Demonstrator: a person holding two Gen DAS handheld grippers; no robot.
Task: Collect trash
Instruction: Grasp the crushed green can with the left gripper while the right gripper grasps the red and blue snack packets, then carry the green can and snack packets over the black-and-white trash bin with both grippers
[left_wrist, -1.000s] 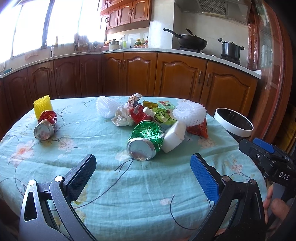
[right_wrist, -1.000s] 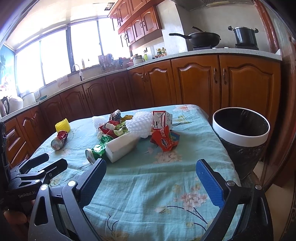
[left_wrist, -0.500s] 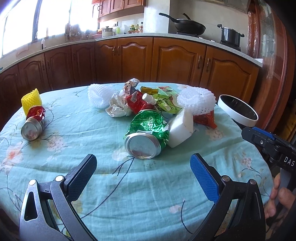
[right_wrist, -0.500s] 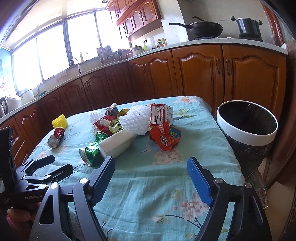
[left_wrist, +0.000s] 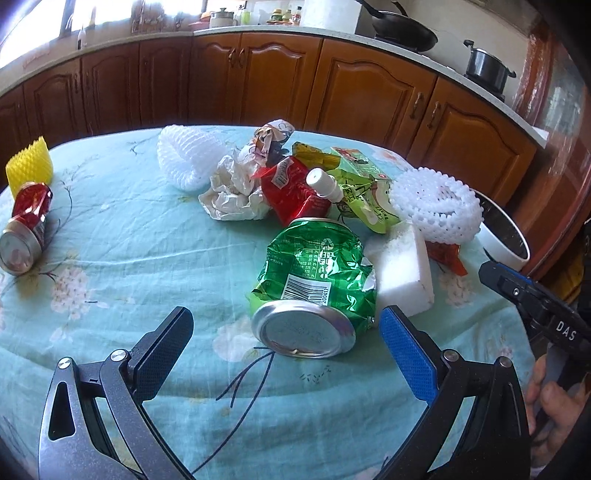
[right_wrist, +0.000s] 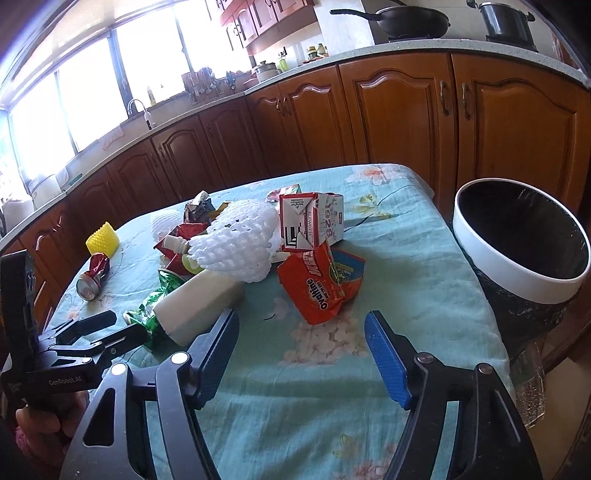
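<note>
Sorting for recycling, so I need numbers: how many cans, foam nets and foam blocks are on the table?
Cans: 2, green can and red can
Foam nets: 3, two white and one yellow
Foam blocks: 1
Total: 6

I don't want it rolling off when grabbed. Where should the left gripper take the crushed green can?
Grip the green can across its crumpled sides, just behind the round silver end that faces the left gripper. It lies on its side; come straight in from the near table edge.

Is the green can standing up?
No, the green can lies crushed on its side on the table, its round end facing the camera.
</note>
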